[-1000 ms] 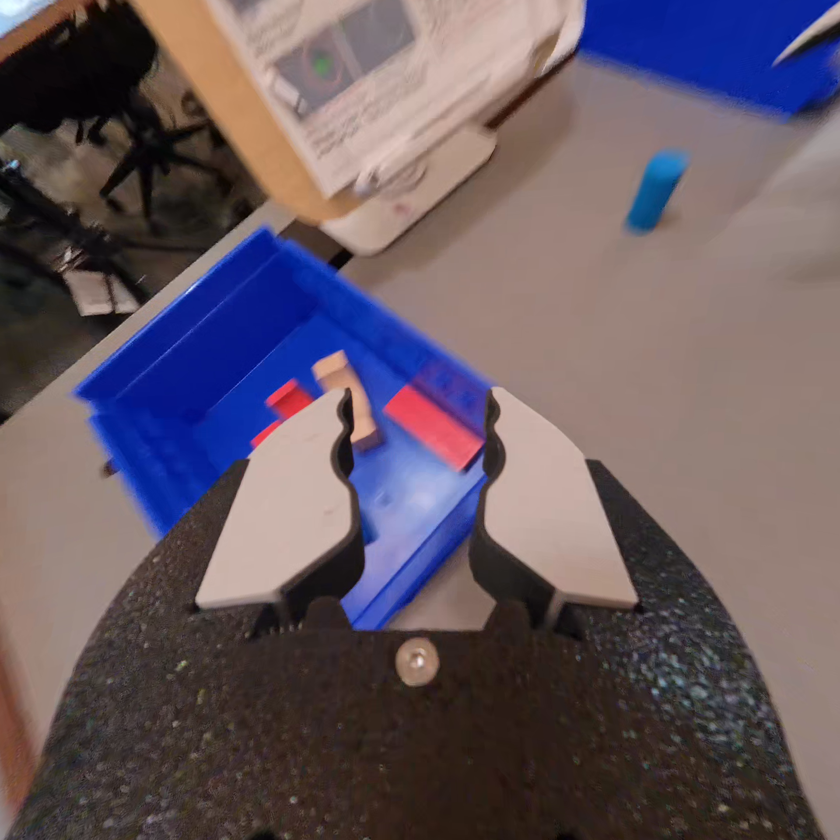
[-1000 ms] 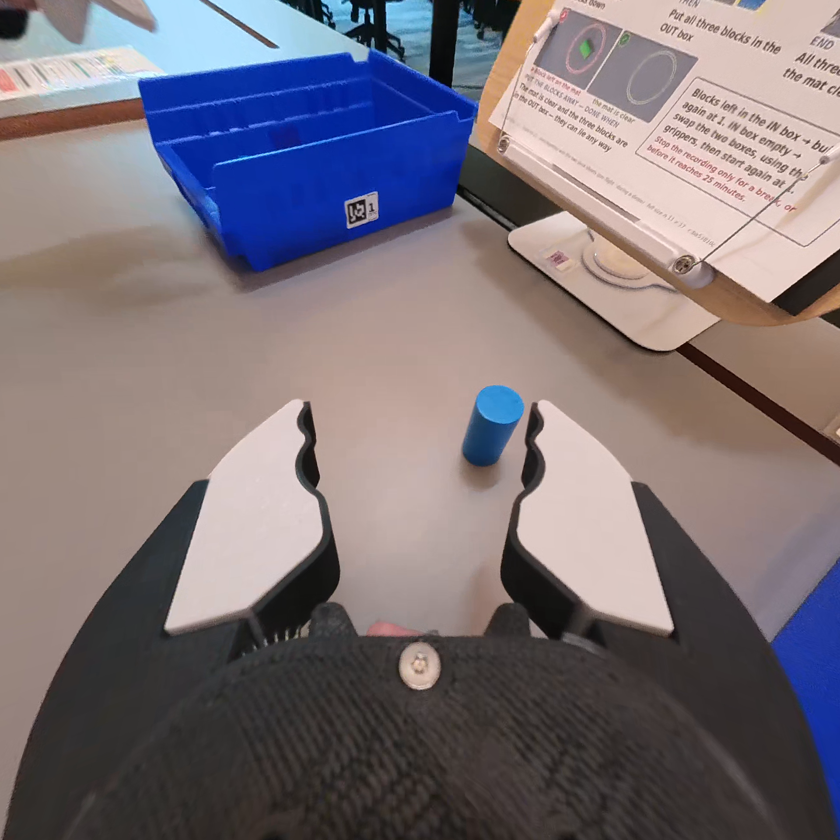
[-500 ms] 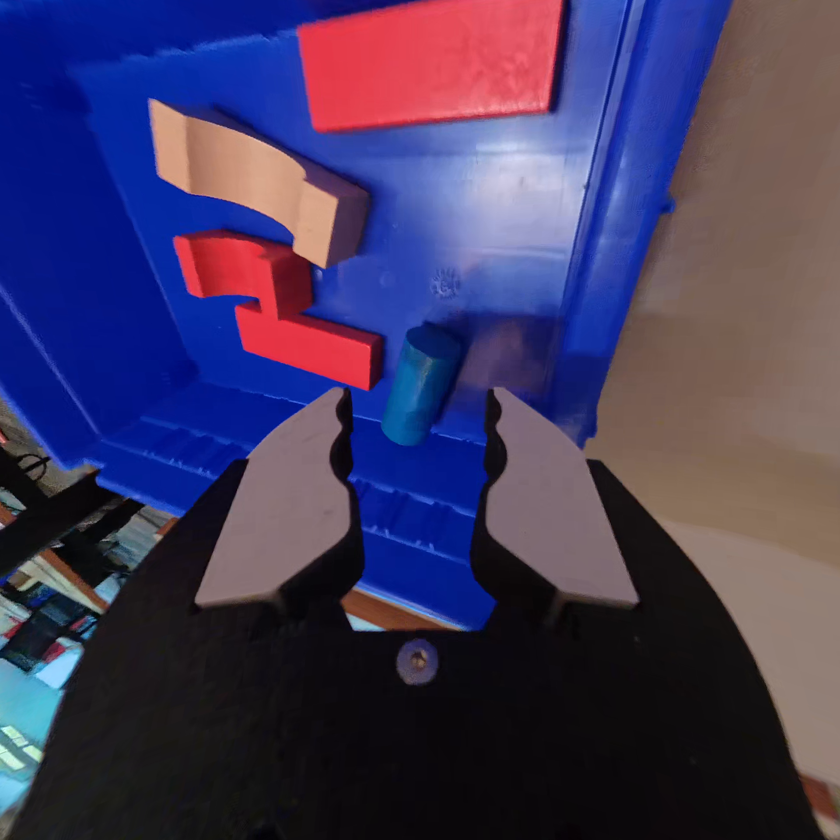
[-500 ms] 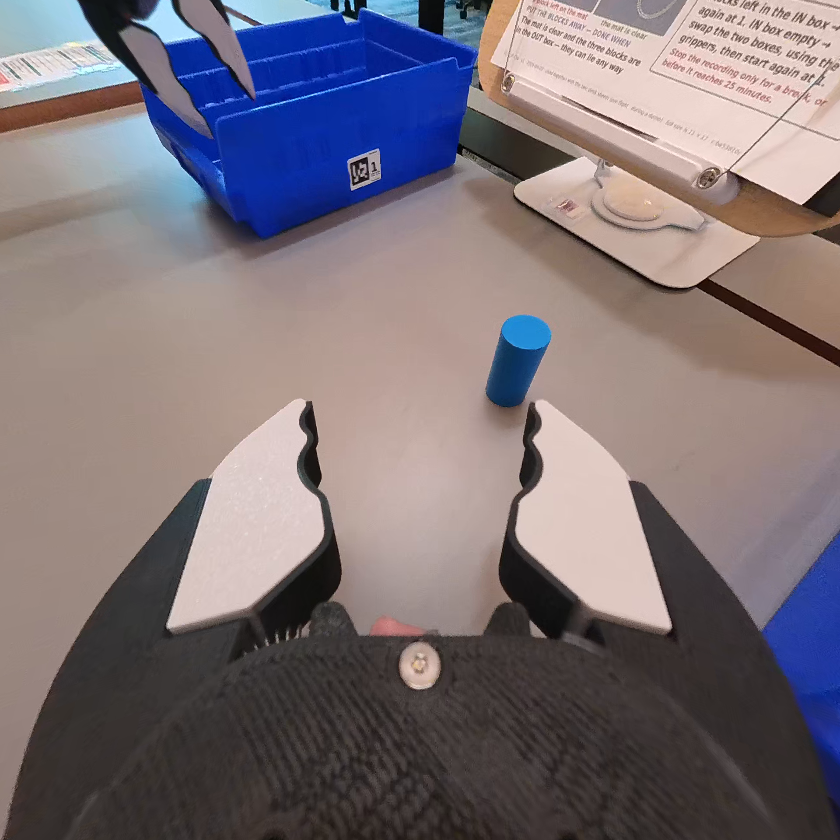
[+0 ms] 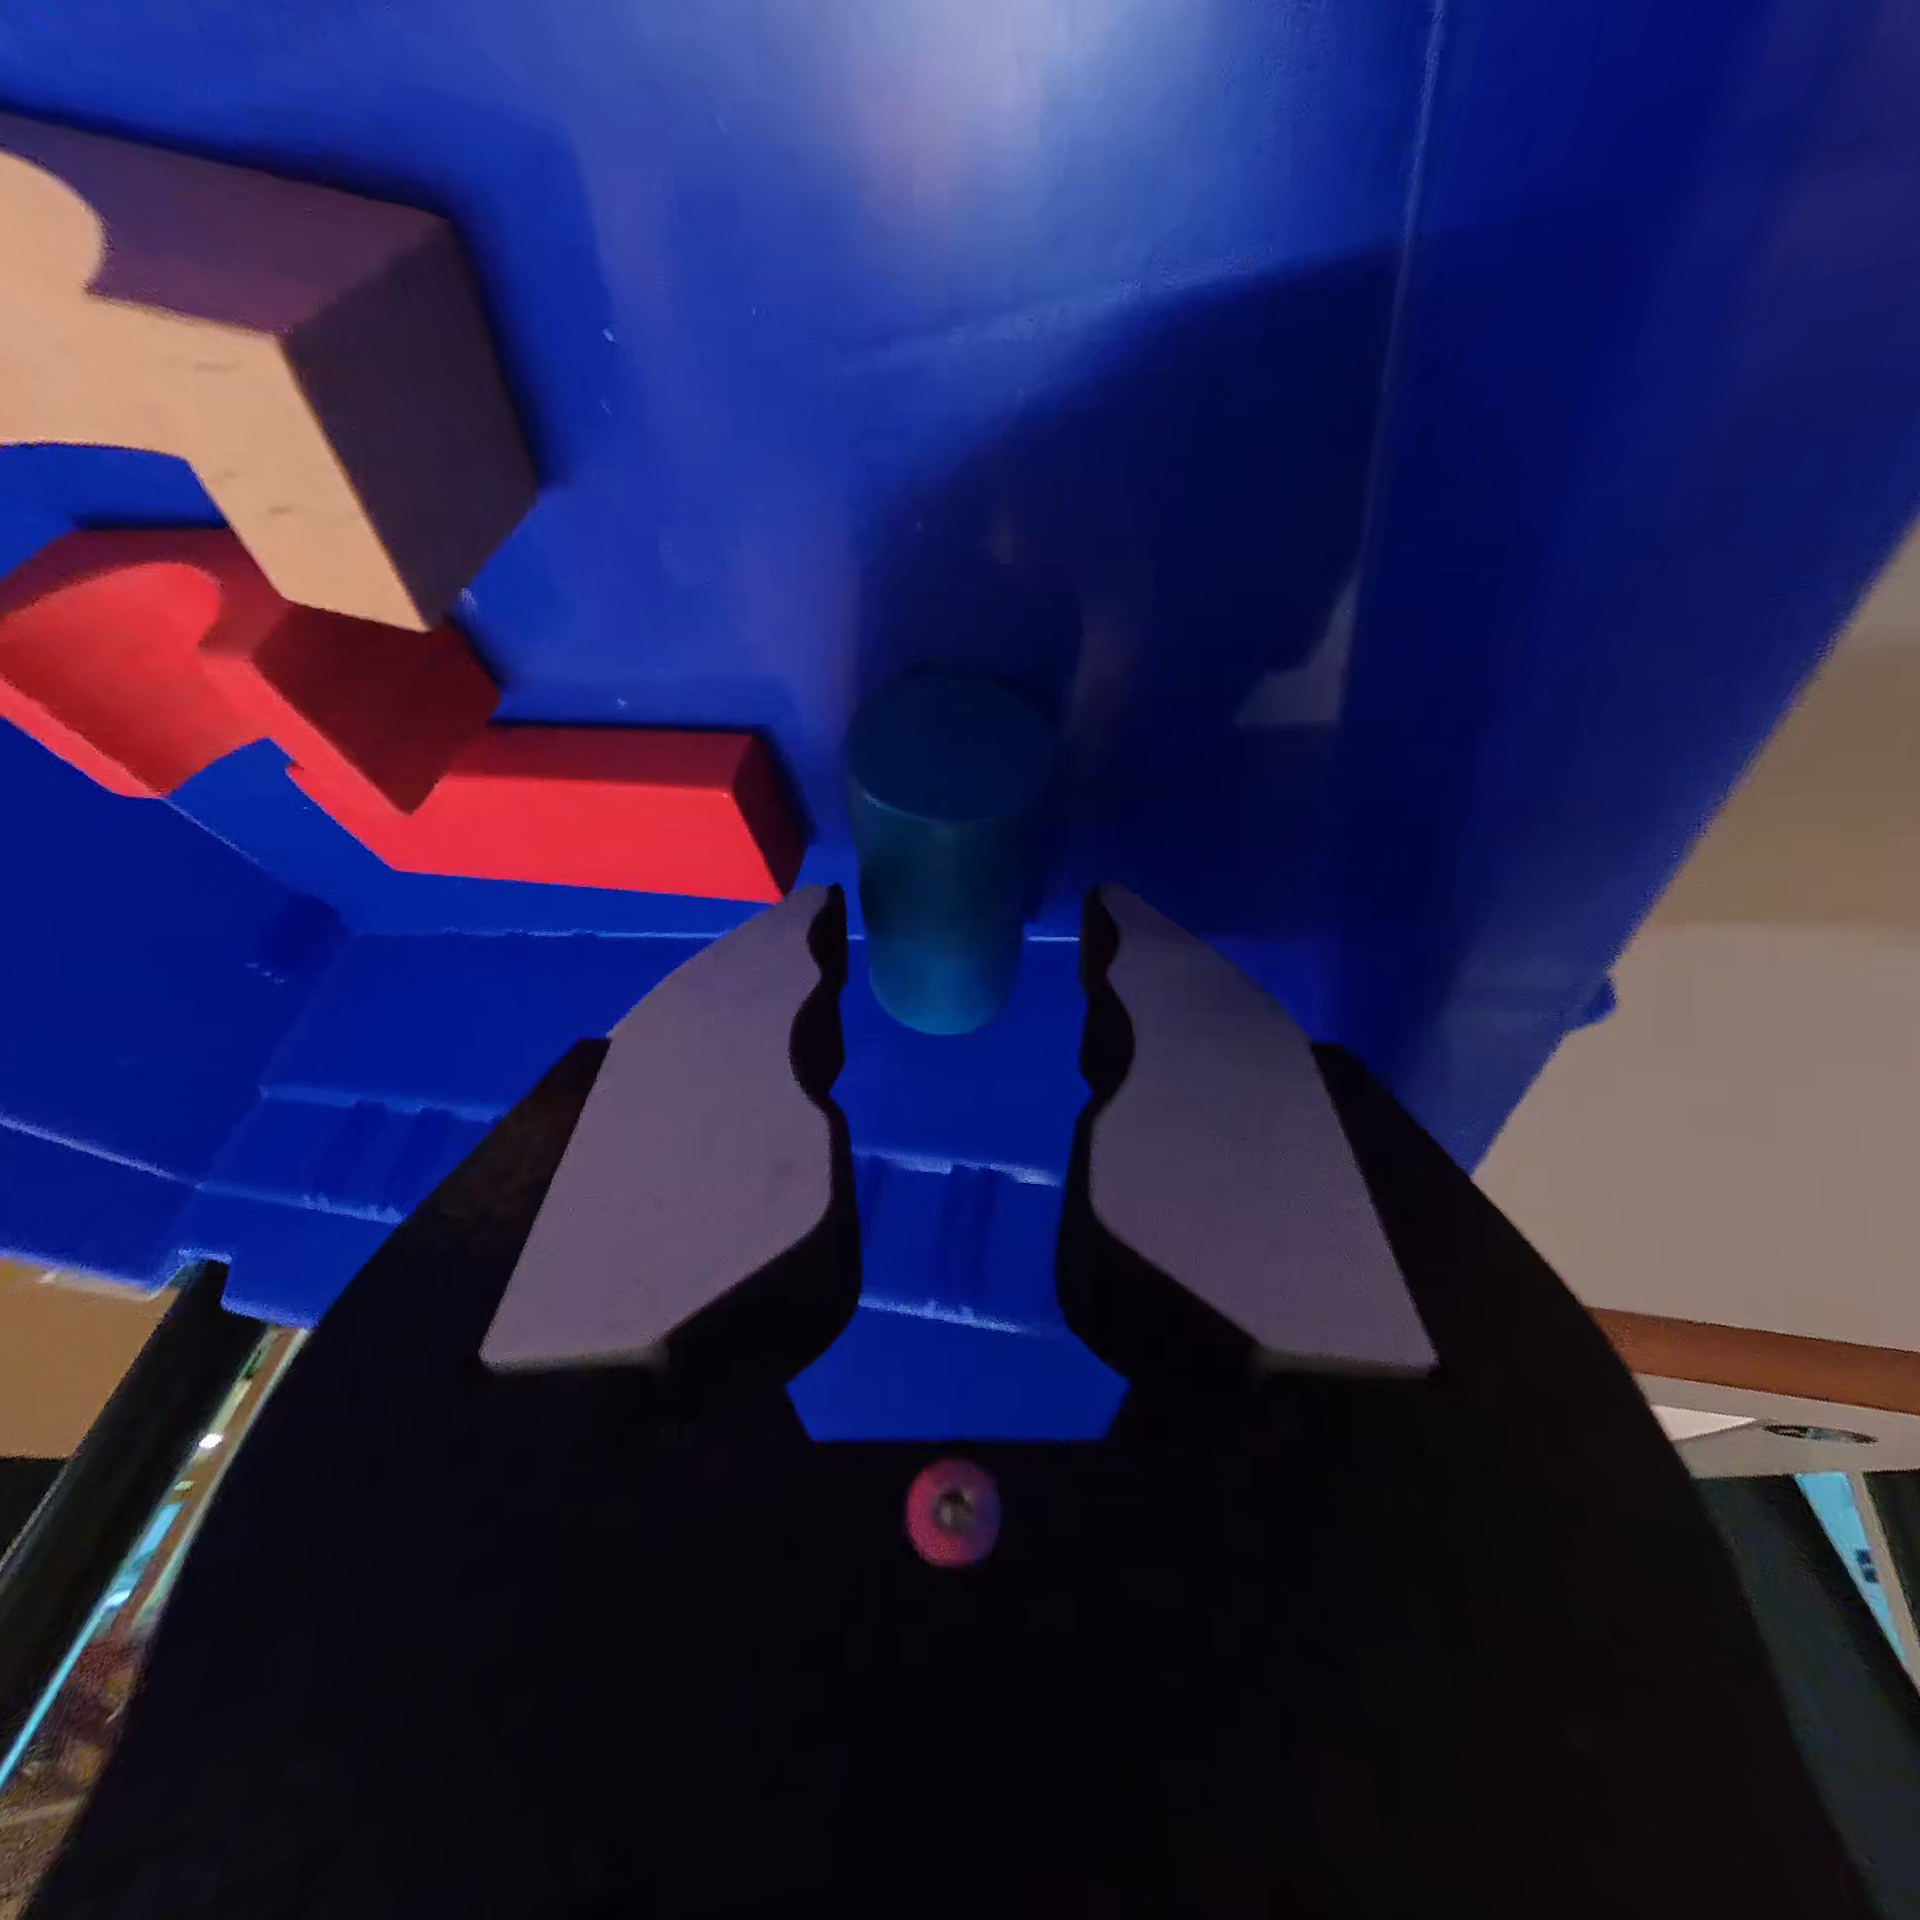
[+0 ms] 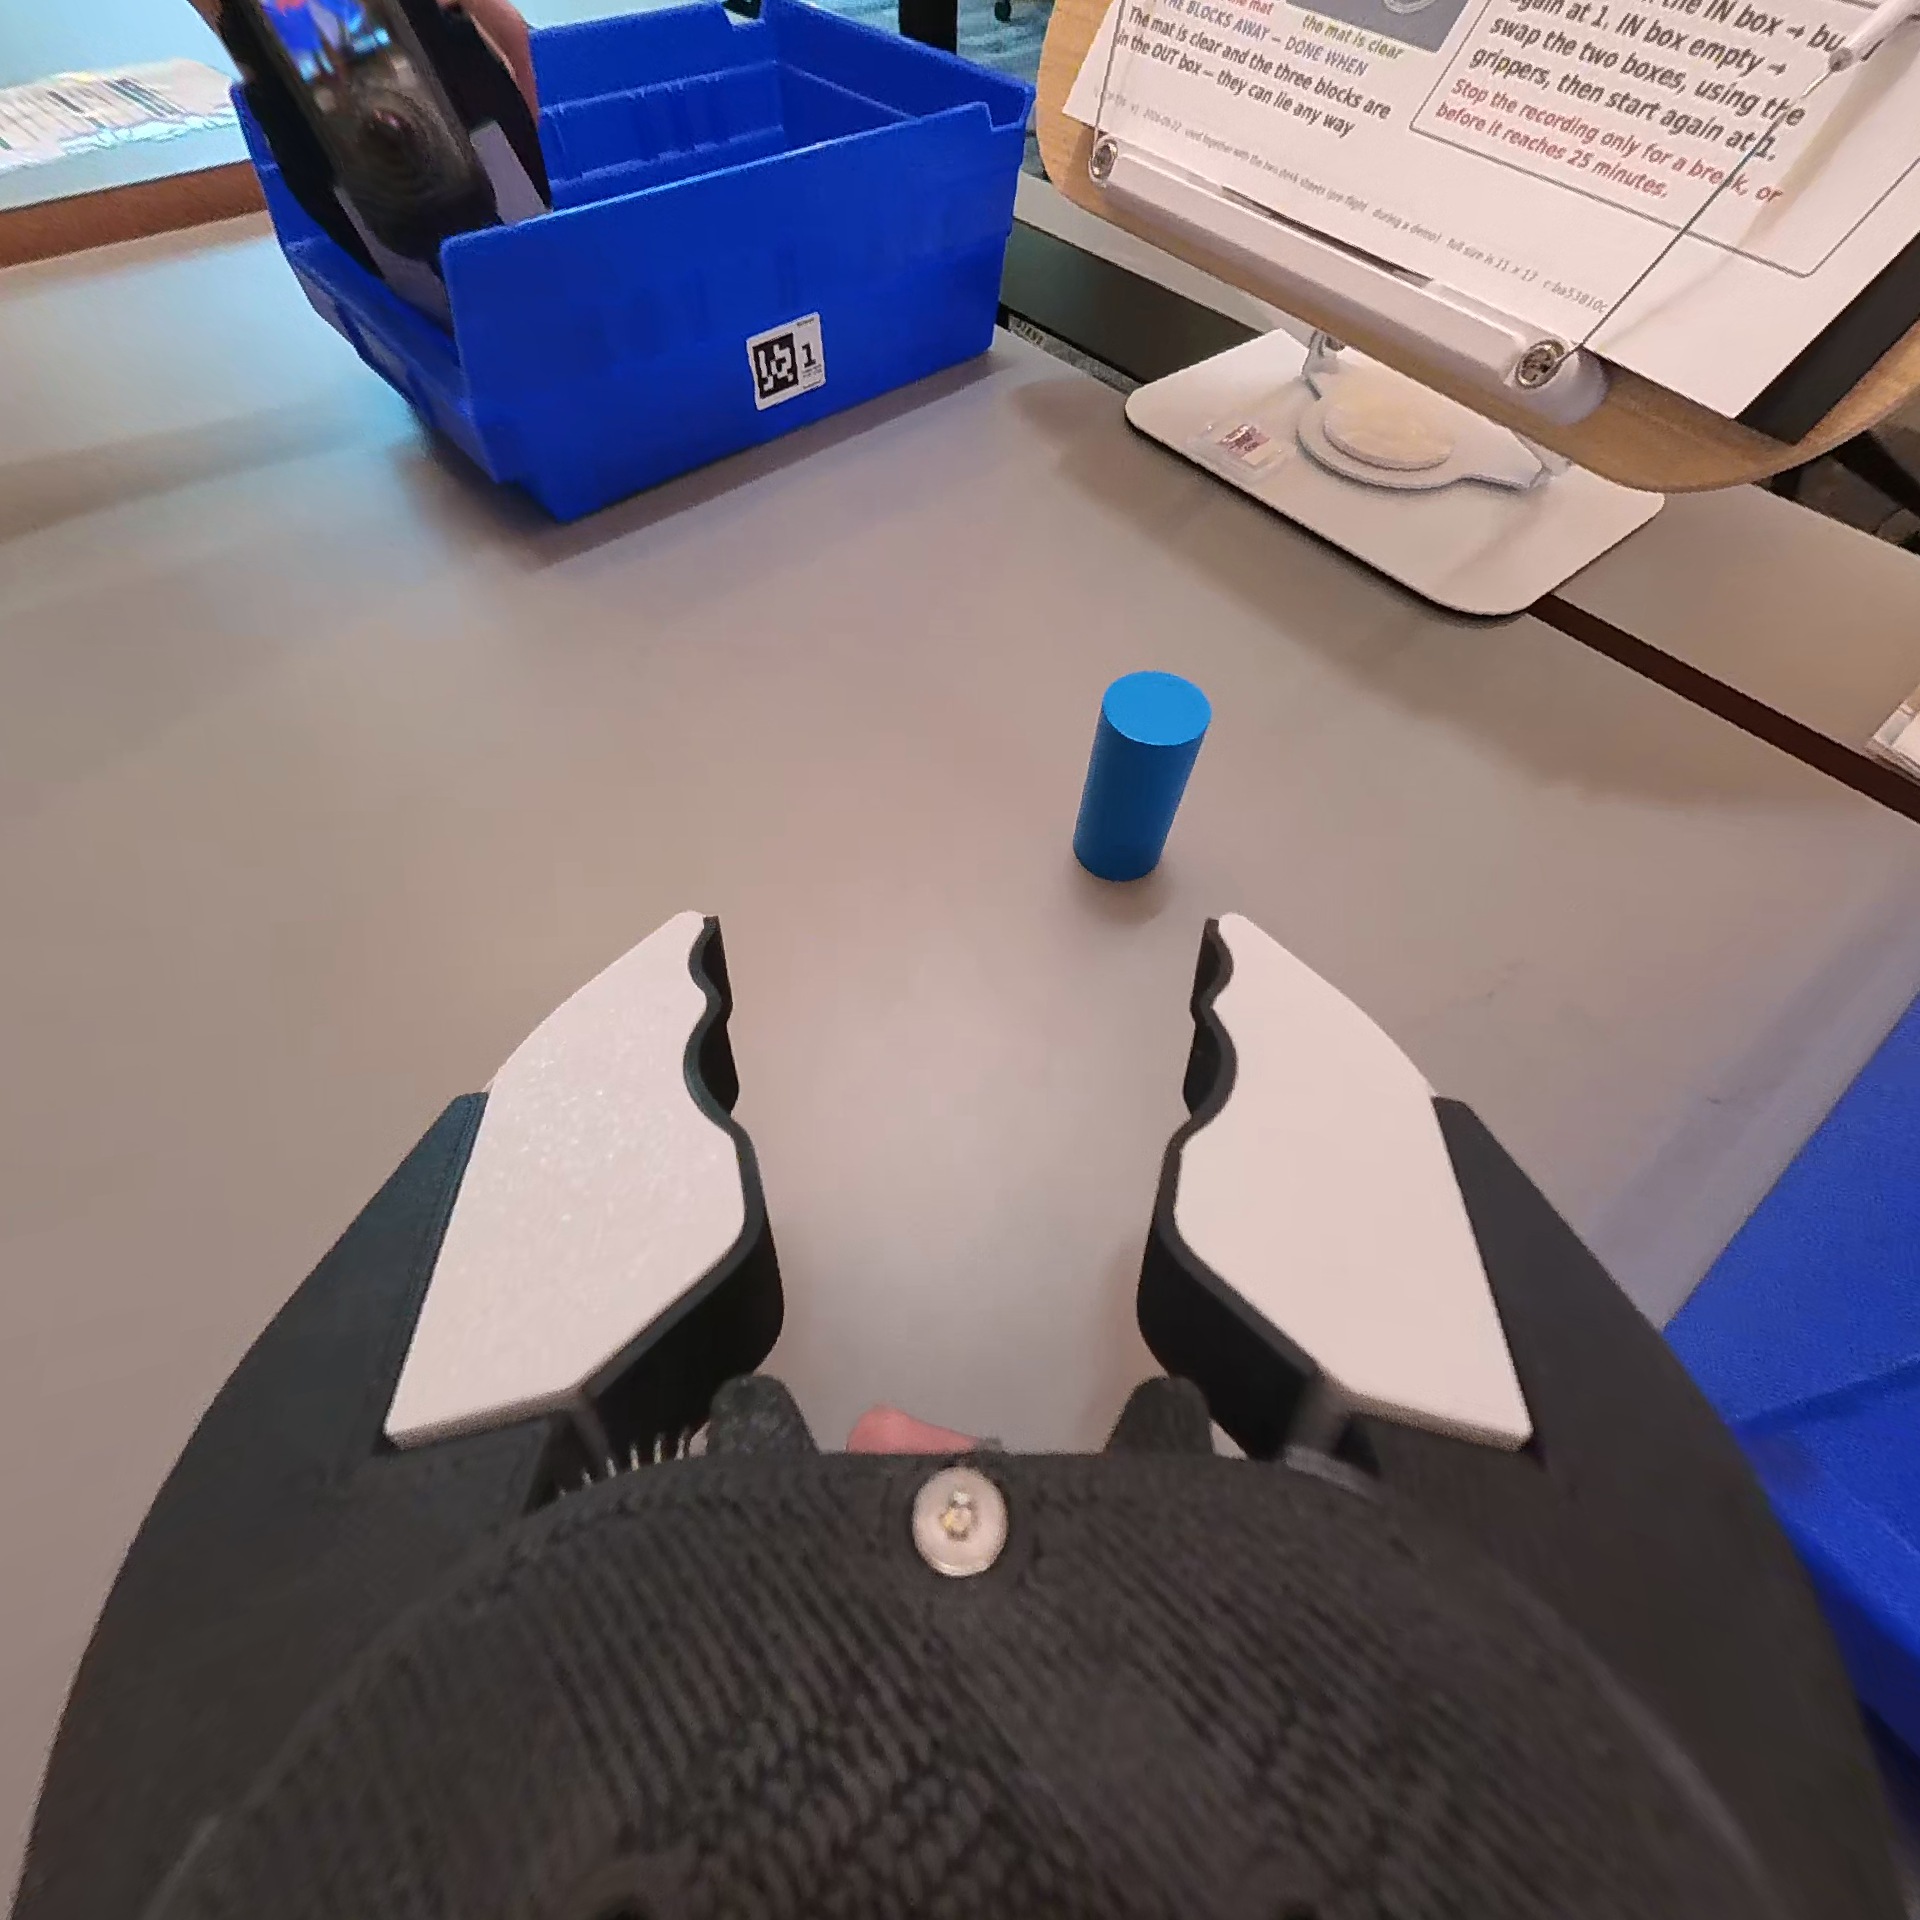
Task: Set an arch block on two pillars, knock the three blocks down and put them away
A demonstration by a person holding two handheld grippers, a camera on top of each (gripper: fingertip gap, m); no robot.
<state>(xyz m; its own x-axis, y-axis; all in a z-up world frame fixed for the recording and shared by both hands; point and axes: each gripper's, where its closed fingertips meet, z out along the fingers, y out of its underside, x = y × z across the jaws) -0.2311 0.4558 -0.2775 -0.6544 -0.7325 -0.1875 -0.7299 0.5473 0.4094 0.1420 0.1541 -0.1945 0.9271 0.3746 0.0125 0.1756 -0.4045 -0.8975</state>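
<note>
My left gripper [image 5: 956, 914] is open, reaching down inside a blue bin [image 5: 1143, 312]. A blue cylinder [image 5: 940, 862] lies on the bin floor with its near end between my fingertips, not gripped. A red stepped block [image 5: 582, 821] and a tan arch block [image 5: 239, 395] lie to its left. My right gripper [image 6: 961, 935] is open and empty above the grey table [image 6: 520, 779]. A second blue cylinder [image 6: 1138, 774] stands upright just beyond its right fingertip. In the right wrist view the left gripper [image 6: 405, 156] shows inside the bin [image 6: 727, 291].
A wooden board with a printed sheet [image 6: 1507, 135] stands on a white base [image 6: 1403, 488] at the far right. Another blue bin's edge [image 6: 1829, 1351] is at the right. The table's brown edge [image 6: 1714, 707] runs behind the cylinder. About 50 centimeters separates my left fingertips from my right. My left gripper is the nearer one to the tan arch block [image 5: 239, 395]: about 9 centimeters, against 40 centimeters.
My left gripper has swung over the bin and dropped into it, closing in on the cylinder there. My right gripper has drawn back from the upright cylinder.
</note>
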